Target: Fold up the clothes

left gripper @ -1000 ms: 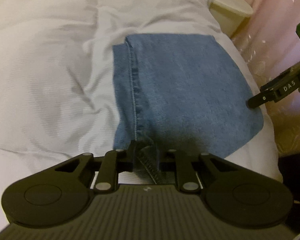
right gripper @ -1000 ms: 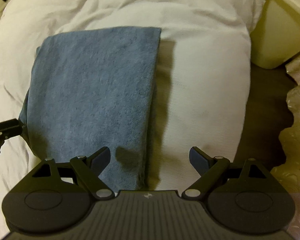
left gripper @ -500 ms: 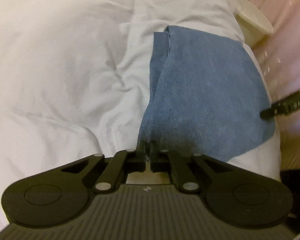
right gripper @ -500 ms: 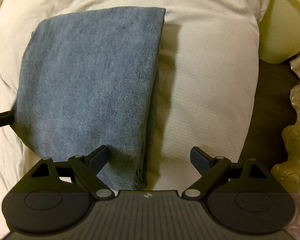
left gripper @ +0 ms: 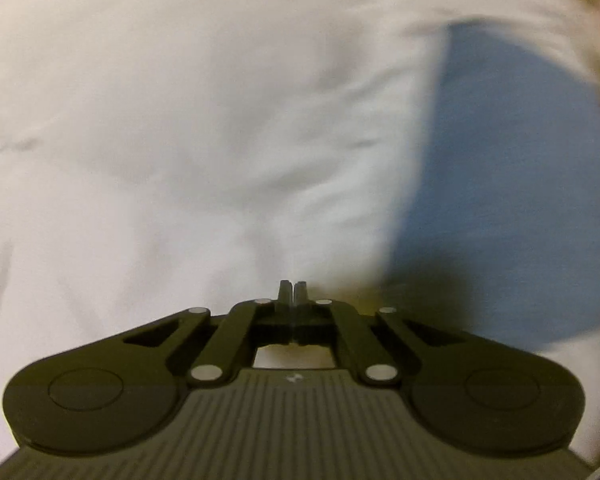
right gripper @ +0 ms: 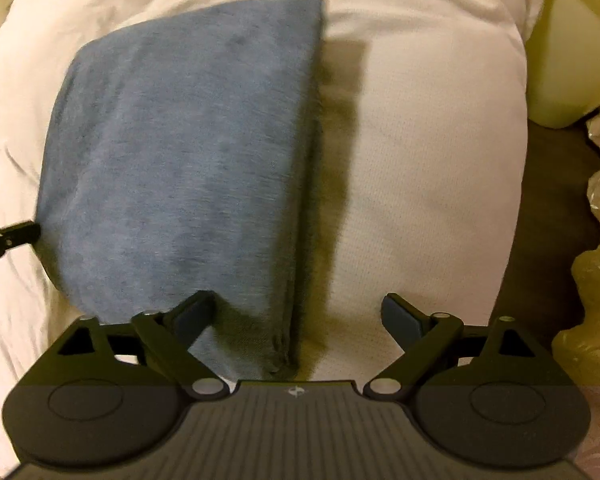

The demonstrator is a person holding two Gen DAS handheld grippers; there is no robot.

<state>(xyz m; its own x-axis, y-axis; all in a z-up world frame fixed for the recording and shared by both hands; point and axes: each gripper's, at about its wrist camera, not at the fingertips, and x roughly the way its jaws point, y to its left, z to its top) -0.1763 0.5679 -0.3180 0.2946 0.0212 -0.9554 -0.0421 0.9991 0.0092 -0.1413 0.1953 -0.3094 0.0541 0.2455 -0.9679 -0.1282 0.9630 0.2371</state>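
A folded blue denim garment (right gripper: 188,160) lies on the white duvet (right gripper: 432,184). It also shows blurred at the right of the left wrist view (left gripper: 512,200). My right gripper (right gripper: 298,312) is open just above the garment's near edge, its left finger over the cloth and its right finger over the duvet. My left gripper (left gripper: 292,289) is shut with nothing between its fingers, over bare white duvet (left gripper: 180,140) to the left of the garment. Its tip shows at the left edge of the right wrist view (right gripper: 8,236), next to the garment's left side.
A cream-coloured bin or nightstand (right gripper: 572,52) stands at the right beyond the bed's edge. Dark floor (right gripper: 548,216) runs along the bed's right side, with crinkled pale plastic or fabric (right gripper: 596,300) beside it.
My left gripper has let go of the garment's corner and swung left, away from the cloth, over bare duvet. My right gripper has moved closer over the garment, still open.
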